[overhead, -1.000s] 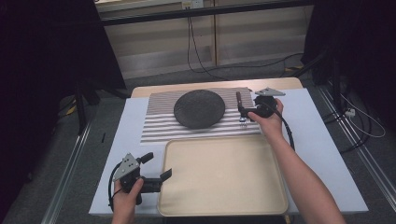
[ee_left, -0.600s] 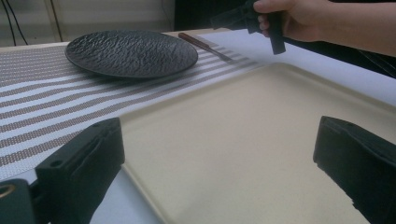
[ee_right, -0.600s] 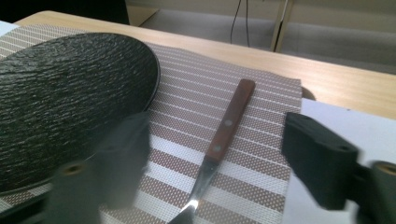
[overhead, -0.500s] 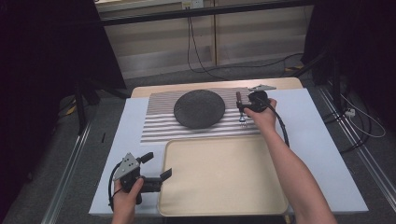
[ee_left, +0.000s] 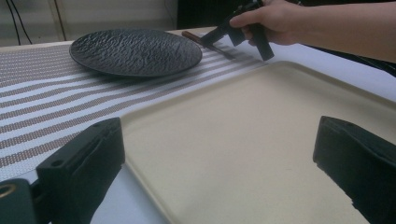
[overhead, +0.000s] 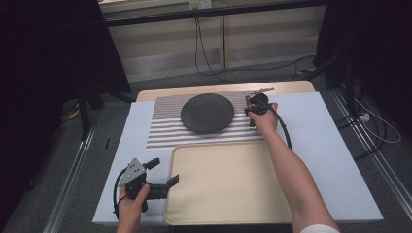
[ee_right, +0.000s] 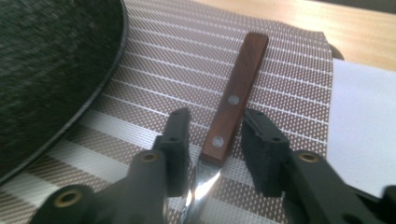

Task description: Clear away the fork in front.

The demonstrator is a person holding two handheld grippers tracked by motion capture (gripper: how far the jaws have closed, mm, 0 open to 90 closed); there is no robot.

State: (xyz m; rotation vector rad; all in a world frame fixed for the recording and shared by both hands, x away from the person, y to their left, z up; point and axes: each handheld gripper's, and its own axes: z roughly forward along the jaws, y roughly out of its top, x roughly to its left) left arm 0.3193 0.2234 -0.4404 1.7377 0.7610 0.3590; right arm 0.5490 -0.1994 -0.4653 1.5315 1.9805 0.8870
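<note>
Right claw [overhead: 250, 108] at far right part of striped placemat [overhead: 167, 130], just right of black plate [overhead: 207, 113]. Jaws down over wooden-handled utensil [ee_right: 233, 100] lying flat on placemat; have just been closing, handle between them. In right gripper view: one black pad [ee_right: 180, 135] on either side of handle near its two rivets, narrow gap visible on both sides, not yet pressing. Metal neck of utensil passing under claw; head hidden, kind of utensil not determinable. Handle end pointing away toward far edge of placemat, close to bare wood of counter [ee_right: 299, 14].

Left claw [overhead: 165, 174] at near left of counter, held level, jaws wide apart, nothing between them. Tips at left rim of beige tray [overhead: 228, 213], seen in left gripper view spreading out ahead of jaws.

Plate resting on placemat beyond tray, dark textured surface. Pale blue sheet [overhead: 335, 145] under tray and placemat. Person's right hand [ee_left: 268, 16] wrapped around right claw body.
</note>
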